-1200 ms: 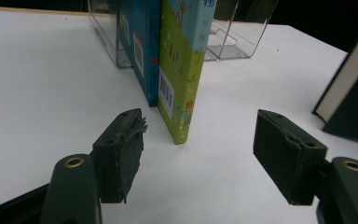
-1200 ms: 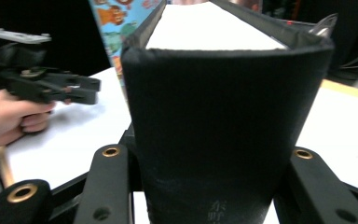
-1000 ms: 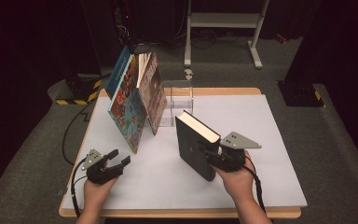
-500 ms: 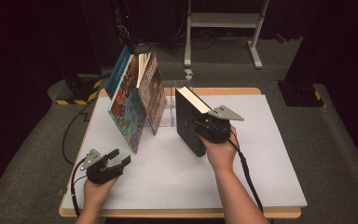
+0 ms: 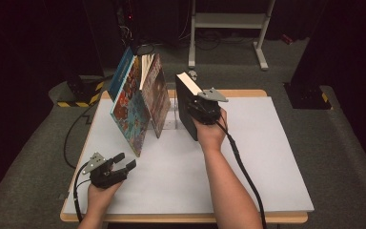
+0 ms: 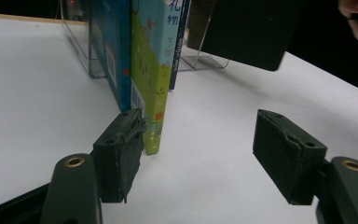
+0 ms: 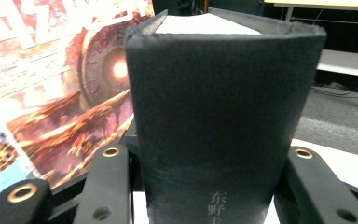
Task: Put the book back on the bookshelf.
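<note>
The high view looks forward and down from above the person's side, taking in the whole white bench (image 5: pixel 248 176) with the leaning books (image 5: pixel 138 102) in its upper left. The left gripper view sits low, just above the bench (image 6: pixel 37 93) surface, facing the books' (image 6: pixel 144 70) lower edges at close range, with the black book (image 6: pixel 242 28) at its upper right. The right gripper view looks along its jaws, very near the black book's (image 7: pixel 219 121) spine, the colourful covers (image 7: pixel 60 79) at its left; all three views share the books
</note>
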`<state>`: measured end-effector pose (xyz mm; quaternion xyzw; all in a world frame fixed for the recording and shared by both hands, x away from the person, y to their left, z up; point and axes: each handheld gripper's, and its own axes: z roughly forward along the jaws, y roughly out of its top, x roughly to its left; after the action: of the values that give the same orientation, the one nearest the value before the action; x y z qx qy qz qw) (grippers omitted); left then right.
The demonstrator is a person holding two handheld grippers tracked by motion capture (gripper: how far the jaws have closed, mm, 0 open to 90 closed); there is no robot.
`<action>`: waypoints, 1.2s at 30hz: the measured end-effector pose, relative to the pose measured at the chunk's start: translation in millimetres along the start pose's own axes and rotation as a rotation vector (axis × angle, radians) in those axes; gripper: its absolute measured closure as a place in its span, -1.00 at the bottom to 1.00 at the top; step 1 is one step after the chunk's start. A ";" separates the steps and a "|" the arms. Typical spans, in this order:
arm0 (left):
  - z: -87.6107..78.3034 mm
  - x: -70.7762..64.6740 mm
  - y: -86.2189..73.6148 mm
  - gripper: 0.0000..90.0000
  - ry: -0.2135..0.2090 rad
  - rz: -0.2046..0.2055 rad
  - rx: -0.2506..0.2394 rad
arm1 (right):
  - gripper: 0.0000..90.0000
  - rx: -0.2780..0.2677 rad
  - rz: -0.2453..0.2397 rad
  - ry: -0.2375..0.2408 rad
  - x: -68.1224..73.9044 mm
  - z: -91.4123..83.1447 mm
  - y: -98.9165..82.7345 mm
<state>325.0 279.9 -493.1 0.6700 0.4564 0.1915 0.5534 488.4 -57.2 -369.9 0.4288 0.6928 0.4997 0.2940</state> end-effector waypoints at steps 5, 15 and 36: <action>-0.1 -0.9 0.8 -0.26 -0.013 -0.003 -0.004 | 0.20 -0.002 -0.018 -0.042 5.2 21.4 4.8; 1.2 -1.5 2.0 -0.26 -0.029 -0.018 -0.018 | 0.20 -0.015 0.025 -0.063 -0.1 44.0 9.4; 0.5 -1.9 3.9 -0.26 -0.042 -0.011 -0.030 | 0.17 -0.041 0.010 -0.120 7.5 59.8 -2.1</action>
<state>326.0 278.2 -489.2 0.6630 0.4453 0.1814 0.5738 534.3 -24.5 -391.3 0.4551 0.6615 0.4887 0.3412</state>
